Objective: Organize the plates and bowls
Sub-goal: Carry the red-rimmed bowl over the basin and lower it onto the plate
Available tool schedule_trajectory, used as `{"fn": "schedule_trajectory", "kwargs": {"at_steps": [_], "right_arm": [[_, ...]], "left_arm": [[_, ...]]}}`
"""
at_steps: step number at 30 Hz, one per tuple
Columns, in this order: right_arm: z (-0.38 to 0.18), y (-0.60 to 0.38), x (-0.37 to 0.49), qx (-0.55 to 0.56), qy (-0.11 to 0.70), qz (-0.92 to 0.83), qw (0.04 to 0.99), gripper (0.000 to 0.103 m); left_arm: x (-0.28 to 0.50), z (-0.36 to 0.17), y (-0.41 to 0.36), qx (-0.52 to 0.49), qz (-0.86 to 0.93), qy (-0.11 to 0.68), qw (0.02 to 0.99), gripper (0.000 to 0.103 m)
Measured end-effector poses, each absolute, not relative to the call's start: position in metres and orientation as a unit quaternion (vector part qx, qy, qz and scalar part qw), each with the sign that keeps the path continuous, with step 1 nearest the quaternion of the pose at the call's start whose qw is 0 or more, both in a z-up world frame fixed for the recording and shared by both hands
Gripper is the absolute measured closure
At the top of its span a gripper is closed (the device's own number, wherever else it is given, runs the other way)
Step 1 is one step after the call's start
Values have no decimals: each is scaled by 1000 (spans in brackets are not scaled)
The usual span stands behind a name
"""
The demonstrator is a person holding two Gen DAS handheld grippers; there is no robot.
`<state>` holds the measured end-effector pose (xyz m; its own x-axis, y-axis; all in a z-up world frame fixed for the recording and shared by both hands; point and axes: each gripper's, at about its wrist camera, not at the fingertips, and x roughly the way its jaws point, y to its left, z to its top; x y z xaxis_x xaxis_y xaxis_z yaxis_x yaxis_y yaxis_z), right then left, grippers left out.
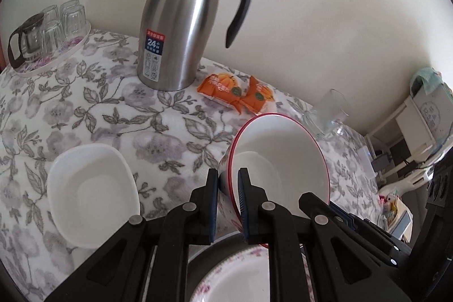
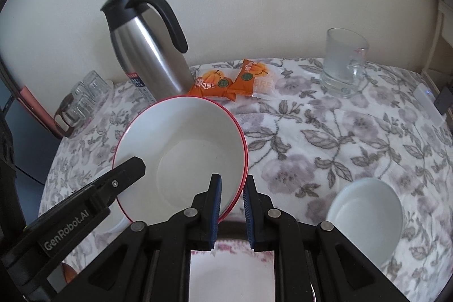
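A white bowl with a red rim (image 1: 283, 154) is held tilted above a flower-patterned plate (image 1: 235, 282). My left gripper (image 1: 228, 177) is shut on its left rim. My right gripper (image 2: 232, 186) is shut on its right rim; the bowl (image 2: 184, 149) fills that view's centre. The right gripper's fingers (image 1: 317, 205) also show in the left wrist view, and the left gripper's finger (image 2: 127, 169) in the right wrist view. A white squarish bowl (image 1: 90, 188) lies on the table to the left. A small white round bowl (image 2: 365, 214) sits to the right. The plate (image 2: 232, 271) shows under the right gripper.
A steel thermos jug (image 1: 181, 27) stands at the back. Two orange snack packets (image 1: 237, 95) lie beside it. A glass mug (image 2: 342, 67) stands at back right. A tray of glasses with a glass teapot (image 1: 48, 38) is at back left. The table has a floral cloth (image 2: 339, 137).
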<state>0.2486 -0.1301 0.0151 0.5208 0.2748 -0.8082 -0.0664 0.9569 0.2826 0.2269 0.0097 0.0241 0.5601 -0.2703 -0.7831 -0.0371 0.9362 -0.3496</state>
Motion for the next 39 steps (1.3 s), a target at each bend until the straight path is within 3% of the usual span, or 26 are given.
{"fn": "schedule_trajectory", "kwargs": {"at_steps": [19, 39], "right_arm": [[39, -161, 172, 133, 450, 101, 877, 86], [12, -166, 120, 168, 448, 98, 873, 86]], "left_arm": [[159, 50, -21, -107, -80, 456, 880, 89], [112, 33, -21, -93, -77, 477, 870, 89]]}}
